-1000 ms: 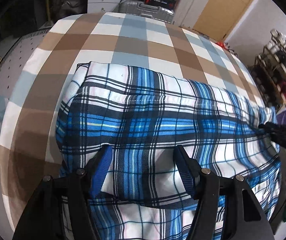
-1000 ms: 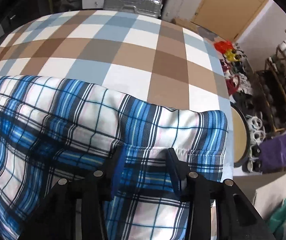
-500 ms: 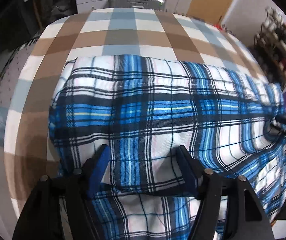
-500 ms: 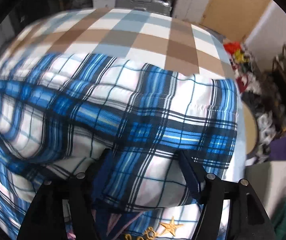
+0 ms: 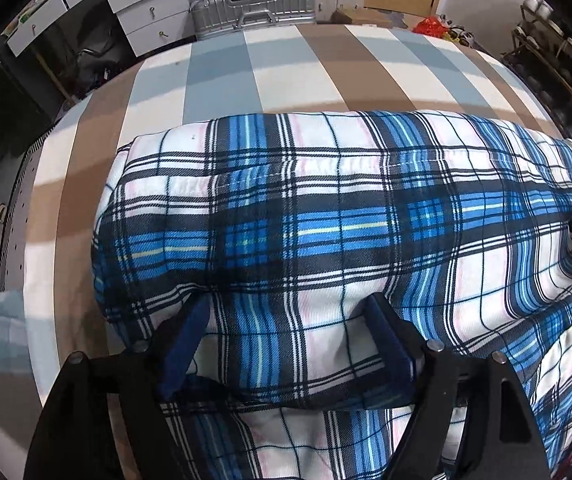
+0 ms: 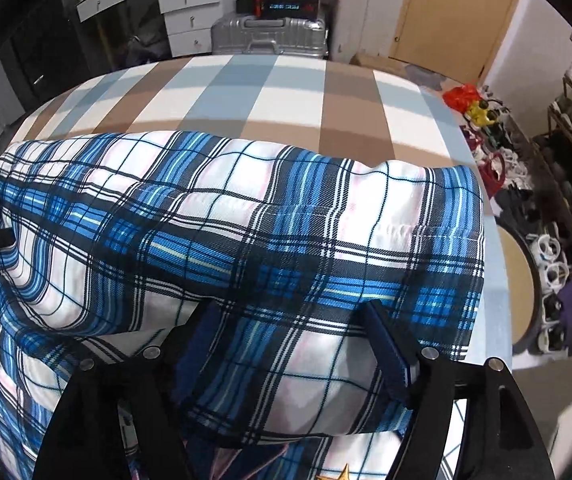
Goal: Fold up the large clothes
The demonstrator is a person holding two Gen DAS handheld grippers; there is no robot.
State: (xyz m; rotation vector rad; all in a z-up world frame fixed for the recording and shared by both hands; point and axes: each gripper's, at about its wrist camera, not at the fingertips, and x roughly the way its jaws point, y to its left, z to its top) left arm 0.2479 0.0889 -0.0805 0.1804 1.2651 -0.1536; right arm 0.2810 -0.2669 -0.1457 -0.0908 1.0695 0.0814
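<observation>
Blue-and-white plaid garment (image 5: 326, 232) lies folded across a table (image 5: 294, 68) covered w/ a brown, pale-blue and white checked cloth, its folded top layer spanning nearly the full width of both wrist views. I have the left gripper (image 5: 286, 344) pointing steeply down over the garment's left end; its fingers (image 5: 183, 344) stand wide and are opening, a hump of plaid fabric between them, pads not visibly pressing on it. Right gripper (image 6: 290, 348) sits over the garment's right end (image 6: 426, 240), near the table's right edge; its fingers (image 6: 390, 352) are likewise wide and opening, w/ the loose folded edge of the cloth bulging up between them. Under that edge, at the bottom of the right view, a gold star print (image 6: 344, 472) shows on a lower layer. Each gripper appears at the margin of the other's view. Bkgd: silver hard-shell suitcase (image 6: 269, 36) beyond the far edge of the table, white drawer units (image 5: 145, 4) to its left, a wooden door (image 6: 454, 12), and cluttered racks (image 6: 566, 168) along the right wall.
</observation>
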